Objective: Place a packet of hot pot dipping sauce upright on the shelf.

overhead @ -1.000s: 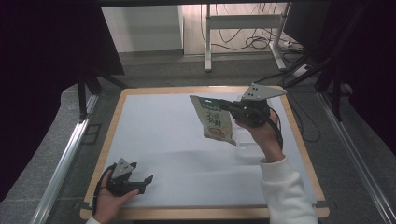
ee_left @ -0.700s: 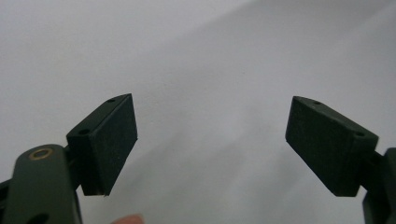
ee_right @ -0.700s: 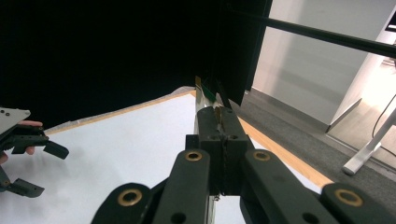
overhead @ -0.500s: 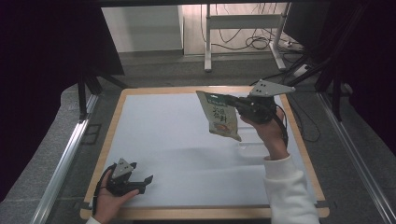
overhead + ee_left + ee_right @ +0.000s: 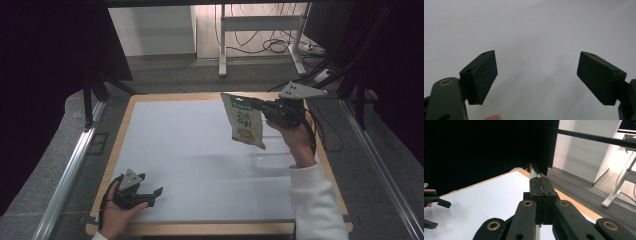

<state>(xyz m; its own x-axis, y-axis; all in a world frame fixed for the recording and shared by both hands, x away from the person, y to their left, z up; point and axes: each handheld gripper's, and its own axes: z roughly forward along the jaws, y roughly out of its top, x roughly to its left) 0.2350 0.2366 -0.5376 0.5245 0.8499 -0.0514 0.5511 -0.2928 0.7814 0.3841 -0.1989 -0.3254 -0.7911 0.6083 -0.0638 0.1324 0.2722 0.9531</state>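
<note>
At bench 2 o'clock: right tongs (image 5: 257, 106) clamp flat green printed snack pouch (image 5: 243, 121) aloft.
Left tongs (image 5: 150, 192): open, empty.
Technique: keep pouch edge clamped; lower gently.

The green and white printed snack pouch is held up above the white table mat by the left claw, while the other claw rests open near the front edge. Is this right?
Not quite: the right claw holds the green and white printed snack pouch above the white table mat, as the high view shows. The claw resting open near the front edge is the left claw.
</note>
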